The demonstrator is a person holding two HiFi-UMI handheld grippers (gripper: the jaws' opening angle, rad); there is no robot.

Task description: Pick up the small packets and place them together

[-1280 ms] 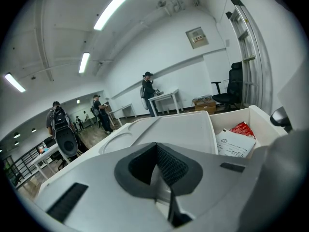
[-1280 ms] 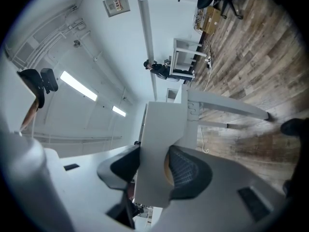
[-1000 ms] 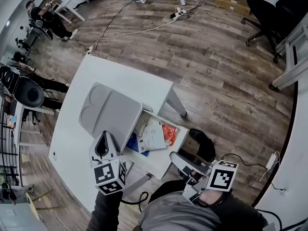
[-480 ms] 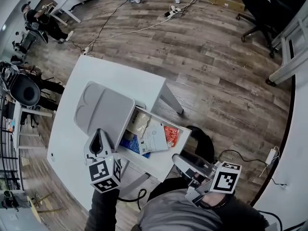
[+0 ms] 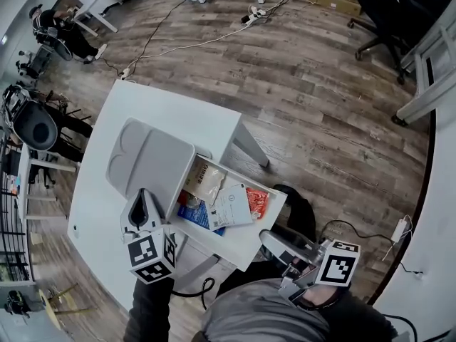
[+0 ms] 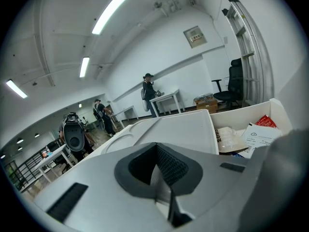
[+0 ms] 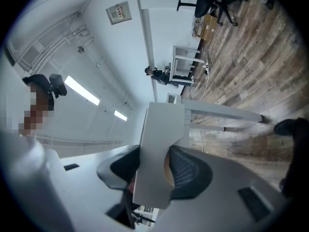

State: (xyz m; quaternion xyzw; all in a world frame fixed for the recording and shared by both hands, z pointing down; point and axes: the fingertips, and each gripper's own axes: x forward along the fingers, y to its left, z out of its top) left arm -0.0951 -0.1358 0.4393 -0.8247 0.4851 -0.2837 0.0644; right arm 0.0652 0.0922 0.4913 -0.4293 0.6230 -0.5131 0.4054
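A white drawer [image 5: 249, 246] stands pulled out from under the white table [image 5: 178, 109]. In it lie a beige packet [image 5: 203, 178], a white packet [image 5: 231, 205], a red packet [image 5: 256, 201] and a blue packet [image 5: 194, 216]. My right gripper [image 5: 268, 238] is shut on the drawer front [image 7: 161, 129], a white panel between its pads. My left gripper [image 5: 141, 206] hovers over the table by the near edge of a grey tray [image 5: 146, 159], jaws shut and empty. The left gripper view shows the left gripper [image 6: 158, 173], the tray [image 6: 178, 129], beige packet [image 6: 231, 137] and red packet [image 6: 265, 121].
A black shoe [image 5: 298, 209] rests on the wood floor right of the drawer. A table leg [image 5: 249, 152] slants beside it. An office chair [image 5: 385, 9] stands far right, cables [image 5: 214, 41] cross the floor, and people [image 5: 60, 34] sit at far left.
The drawer has slid further out towards me with the right gripper on its front, uncovering more of the beige packet. The left gripper has stayed by the tray.
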